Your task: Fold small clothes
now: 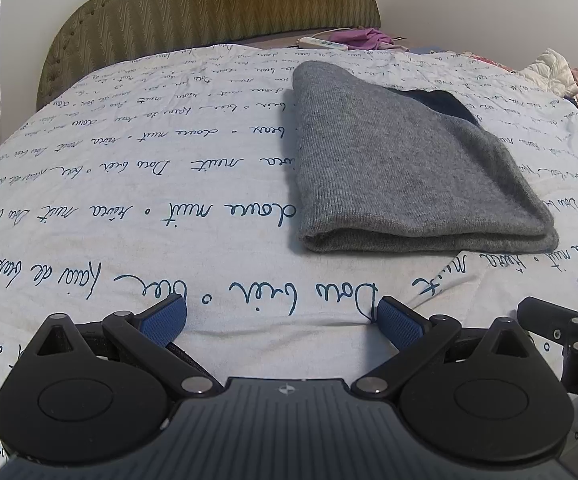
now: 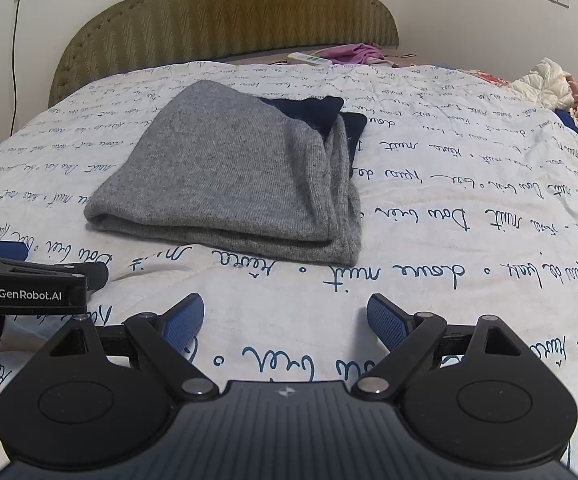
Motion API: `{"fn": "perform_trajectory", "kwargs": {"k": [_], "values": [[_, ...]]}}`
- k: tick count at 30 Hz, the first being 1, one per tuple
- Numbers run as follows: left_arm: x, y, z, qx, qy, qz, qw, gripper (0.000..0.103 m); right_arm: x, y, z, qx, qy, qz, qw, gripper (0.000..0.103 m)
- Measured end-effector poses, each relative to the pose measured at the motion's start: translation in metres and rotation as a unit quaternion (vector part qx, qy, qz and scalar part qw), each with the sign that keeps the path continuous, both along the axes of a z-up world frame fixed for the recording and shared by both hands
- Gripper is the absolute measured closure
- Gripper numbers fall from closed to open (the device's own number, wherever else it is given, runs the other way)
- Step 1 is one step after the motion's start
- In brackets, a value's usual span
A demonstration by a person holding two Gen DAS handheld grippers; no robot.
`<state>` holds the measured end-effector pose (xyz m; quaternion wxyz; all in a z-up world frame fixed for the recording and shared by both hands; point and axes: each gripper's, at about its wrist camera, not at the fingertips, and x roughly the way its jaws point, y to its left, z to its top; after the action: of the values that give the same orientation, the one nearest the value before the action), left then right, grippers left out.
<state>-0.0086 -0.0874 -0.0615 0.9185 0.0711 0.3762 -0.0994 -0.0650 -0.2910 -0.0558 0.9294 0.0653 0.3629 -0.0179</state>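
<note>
White script-printed bedding (image 2: 429, 216) carries the folded grey knit garment (image 2: 229, 176) at twelve o'clock of both spread, empty grippers, left gripper (image 1: 281, 320) and right gripper (image 2: 285, 320); it looks soft, light and floppy, best pinched at near corners.

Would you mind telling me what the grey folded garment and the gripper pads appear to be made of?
The grey folded garment looks like a soft knit, perhaps wool or a blend: fine ribbing, heathered flecks, a fuzzy matte surface. The pads on the left gripper and on the right gripper look like blue rubber or soft plastic, with a fine grid texture; which one is unclear.
</note>
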Motion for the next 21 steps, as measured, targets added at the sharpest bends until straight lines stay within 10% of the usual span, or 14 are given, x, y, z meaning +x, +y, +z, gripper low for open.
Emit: {"fn": "perform_trajectory", "kwargs": {"k": [21], "values": [[-0.0002,-0.0003,-0.0027,-0.003,-0.001,0.001,1.0000,0.000,0.0016,-0.0005,-0.0034,0.003,0.004,-0.001,1.000,0.013]]}}
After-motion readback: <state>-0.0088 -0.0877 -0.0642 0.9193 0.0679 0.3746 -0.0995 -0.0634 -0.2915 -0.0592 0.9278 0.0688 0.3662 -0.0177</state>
